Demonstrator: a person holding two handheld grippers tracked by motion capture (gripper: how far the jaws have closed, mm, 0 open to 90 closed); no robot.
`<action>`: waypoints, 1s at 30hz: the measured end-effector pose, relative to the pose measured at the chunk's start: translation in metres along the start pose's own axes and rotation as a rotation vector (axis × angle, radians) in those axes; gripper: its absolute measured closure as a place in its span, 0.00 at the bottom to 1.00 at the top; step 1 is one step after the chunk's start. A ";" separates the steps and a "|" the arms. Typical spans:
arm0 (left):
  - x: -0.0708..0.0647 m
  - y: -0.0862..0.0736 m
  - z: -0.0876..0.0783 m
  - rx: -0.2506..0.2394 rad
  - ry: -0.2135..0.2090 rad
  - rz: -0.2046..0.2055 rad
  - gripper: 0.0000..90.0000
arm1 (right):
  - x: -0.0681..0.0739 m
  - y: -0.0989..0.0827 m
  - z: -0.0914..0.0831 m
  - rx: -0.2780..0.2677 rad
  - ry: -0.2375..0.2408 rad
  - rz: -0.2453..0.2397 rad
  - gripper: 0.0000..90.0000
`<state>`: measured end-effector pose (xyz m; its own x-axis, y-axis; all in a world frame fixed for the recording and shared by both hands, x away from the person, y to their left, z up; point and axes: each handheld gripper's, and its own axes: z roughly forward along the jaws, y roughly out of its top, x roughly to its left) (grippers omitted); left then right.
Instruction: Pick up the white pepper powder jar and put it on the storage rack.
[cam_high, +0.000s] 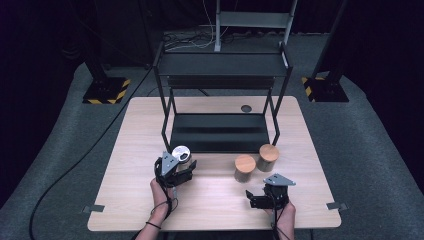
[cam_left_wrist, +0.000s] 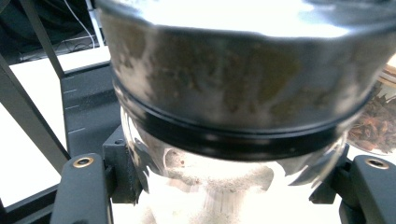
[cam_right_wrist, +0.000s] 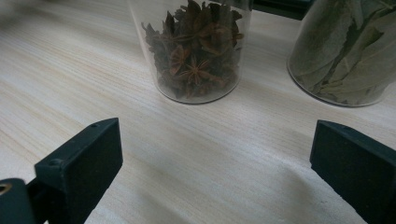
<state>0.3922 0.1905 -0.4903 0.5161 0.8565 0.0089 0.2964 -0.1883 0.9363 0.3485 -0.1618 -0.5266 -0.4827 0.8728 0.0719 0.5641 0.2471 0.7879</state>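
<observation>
The left gripper (cam_high: 181, 167), left of centre in the high view, holds a metal-lidded glass jar (cam_high: 181, 154) in its fingers before the black rack (cam_high: 218, 131). Right gripper (cam_high: 259, 198), lower right, fingers wide, empty. Star anise jar (cam_high: 244, 168) and bay leaf jar (cam_high: 268, 158) wait on the desk (cam_high: 135, 165), likely unshelved yet.

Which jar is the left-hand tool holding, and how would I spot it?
Find the black metal shelf rack on the wooden table. Just off its front left corner, the left gripper clamps a glass jar. Its shiny silver lid sets it apart from the two wooden-lidded jars to the right.
</observation>
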 end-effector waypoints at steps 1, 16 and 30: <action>0.000 0.000 0.001 0.001 0.001 0.000 0.34 | 0.000 0.000 0.000 0.000 0.000 0.002 0.02; 0.004 -0.001 0.008 0.010 0.008 -0.002 0.34 | 0.000 0.000 0.000 0.001 0.000 0.001 0.02; 0.007 0.000 0.013 0.013 0.014 -0.004 0.34 | 0.000 0.000 0.000 -0.002 -0.001 0.004 0.02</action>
<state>0.4063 0.1899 -0.4954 0.5040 0.8637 0.0099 0.3092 -0.1911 0.9316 0.3486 -0.1623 -0.5266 -0.4800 0.8741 0.0744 0.5645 0.2429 0.7889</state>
